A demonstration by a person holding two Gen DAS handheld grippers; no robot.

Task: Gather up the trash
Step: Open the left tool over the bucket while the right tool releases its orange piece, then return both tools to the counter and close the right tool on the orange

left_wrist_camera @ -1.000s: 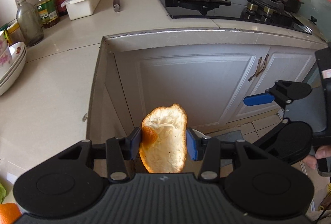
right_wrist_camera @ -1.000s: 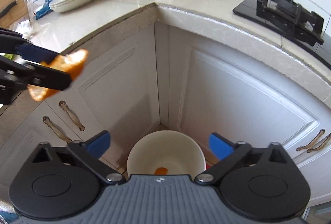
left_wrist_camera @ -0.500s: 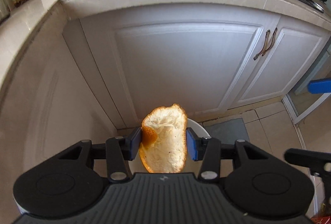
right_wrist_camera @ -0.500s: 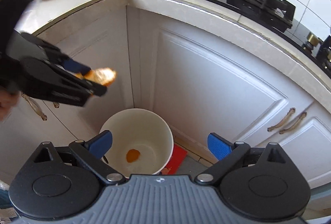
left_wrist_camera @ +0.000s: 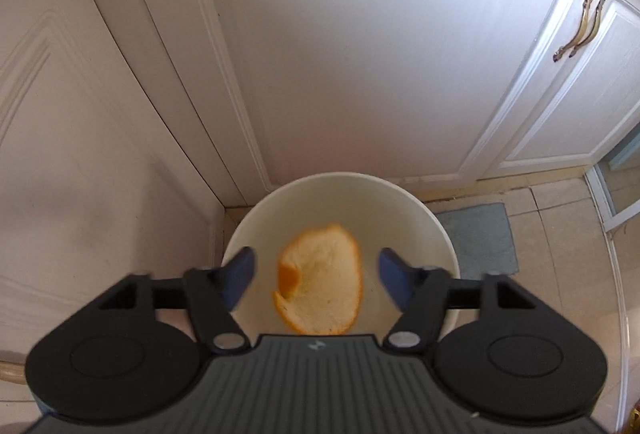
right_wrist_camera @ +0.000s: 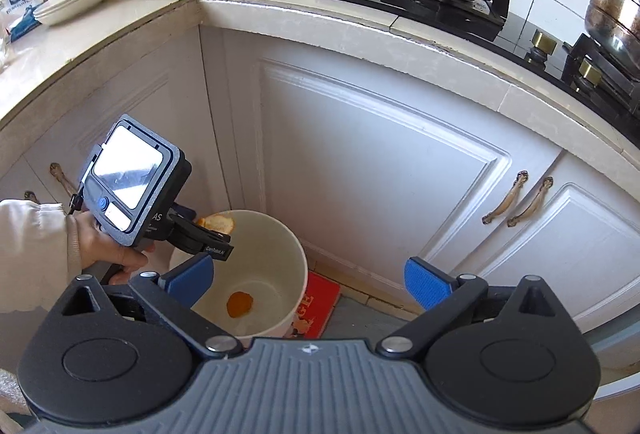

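A large orange peel point(left_wrist_camera: 320, 282), white side up, hangs loose between the blue pads of my left gripper point(left_wrist_camera: 316, 274). The jaws are opening and neither pad touches the peel. It is right over the mouth of the white trash bin point(left_wrist_camera: 340, 193) on the floor. In the right wrist view a hand holds the left gripper point(right_wrist_camera: 208, 234) at the bin's point(right_wrist_camera: 288, 246) near-left rim, with the peel point(right_wrist_camera: 218, 222) at its tips. A small orange scrap point(right_wrist_camera: 240, 305) lies on the bin's bottom. My right gripper point(right_wrist_camera: 308, 282) stands open and holds nothing, above and in front of the bin.
White cabinet doors point(left_wrist_camera: 360, 53) with brass handles point(right_wrist_camera: 516, 199) stand close behind the bin in the corner. A red packet point(right_wrist_camera: 320, 310) lies by the bin and a blue mat point(left_wrist_camera: 476, 238) to its right. The counter point(right_wrist_camera: 120, 25) above carries bowls, bottles, a stove and a pot.
My left gripper has dropped from counter height to just over the bin. Its jaws have spread and let go of the peel. The right gripper has shifted sideways, still open.
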